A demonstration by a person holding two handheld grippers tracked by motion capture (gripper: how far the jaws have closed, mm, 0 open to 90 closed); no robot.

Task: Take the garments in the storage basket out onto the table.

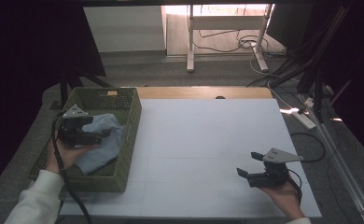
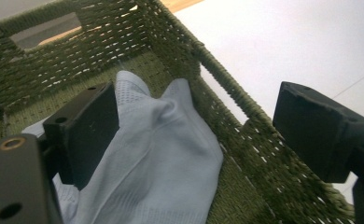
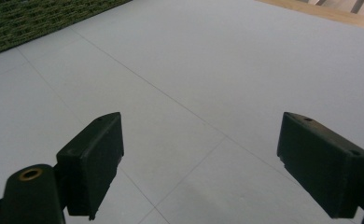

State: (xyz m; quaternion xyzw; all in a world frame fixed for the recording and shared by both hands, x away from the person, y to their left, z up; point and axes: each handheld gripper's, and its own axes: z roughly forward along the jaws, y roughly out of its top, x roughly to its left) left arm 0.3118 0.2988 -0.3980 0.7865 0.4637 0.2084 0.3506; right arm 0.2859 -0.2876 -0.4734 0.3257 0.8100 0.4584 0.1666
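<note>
A green woven basket [image 1: 129, 135] stands at the table's left edge, and a light blue cloth [image 1: 106, 140] lies inside it. My left gripper [image 1: 103, 127] hovers over the basket, open, just above the cloth. In the left gripper view the cloth [image 2: 157, 158] lies bunched against the basket wall [image 2: 245, 135], between and below the spread jaws of the left gripper [image 2: 213, 135]. My right gripper [image 1: 249, 164] is held open low over the white table top [image 1: 208, 140] at the front right, with nothing between its jaws. In the right gripper view the right gripper [image 3: 201, 163] faces bare white surface.
The basket's corner [image 3: 26, 18] shows at the upper left of the right gripper view. A wooden strip [image 1: 203, 92] runs along the table's far edge. Beyond it stand a white frame's legs [image 1: 190, 42] and tangled cables [image 1: 283, 65] on the floor.
</note>
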